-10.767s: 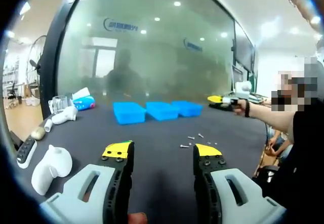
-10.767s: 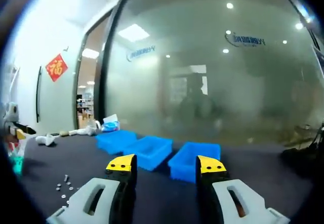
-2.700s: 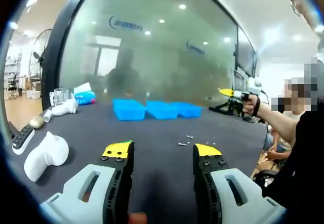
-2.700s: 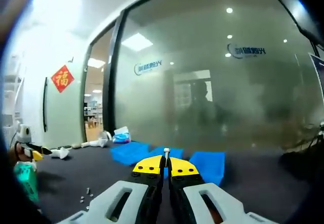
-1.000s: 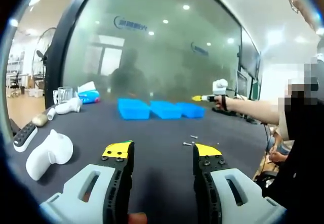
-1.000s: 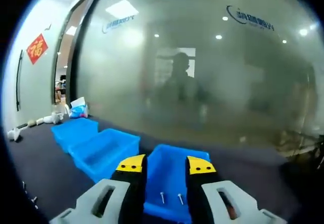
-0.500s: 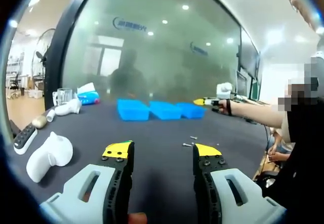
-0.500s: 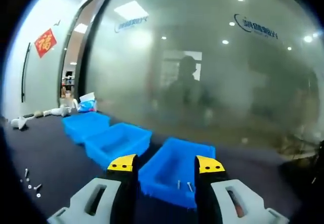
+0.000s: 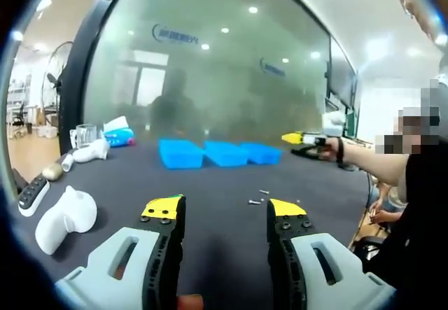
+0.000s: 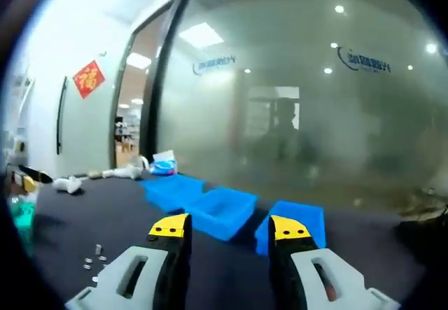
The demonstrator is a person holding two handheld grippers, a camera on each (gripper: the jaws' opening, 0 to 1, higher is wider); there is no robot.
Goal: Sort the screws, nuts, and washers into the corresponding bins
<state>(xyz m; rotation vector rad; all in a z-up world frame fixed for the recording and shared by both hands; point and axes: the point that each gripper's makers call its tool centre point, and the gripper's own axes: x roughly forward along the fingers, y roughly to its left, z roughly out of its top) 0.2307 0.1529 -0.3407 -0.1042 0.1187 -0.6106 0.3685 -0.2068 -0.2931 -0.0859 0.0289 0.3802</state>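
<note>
Three blue bins point(image 9: 224, 153) stand in a row at the back of the dark table point(image 9: 210, 212); the right gripper view shows them as bins point(image 10: 210, 208) just ahead. A small scatter of screws, nuts and washers point(image 9: 257, 197) lies mid-table, also seen as loose hardware point(image 10: 93, 256) at lower left. My left gripper point(image 9: 224, 212) is open and empty over the near table. My right gripper point(image 10: 229, 229) is open and empty short of the bins; it appears as the right gripper point(image 9: 302, 142) held out on a person's arm, to the right of the bins.
A white moulded object point(image 9: 64, 215), a remote point(image 9: 29, 194), a glass cup point(image 9: 82, 139) and a tissue pack point(image 9: 117, 136) sit along the table's left side. A frosted glass wall point(image 9: 210, 79) rises behind the bins. A person point(image 9: 413, 205) stands at the right.
My right gripper, shut on a screw 2.7 s ago, opened over the right-hand bin and has since drawn back and left from the bins. My left gripper has stayed put.
</note>
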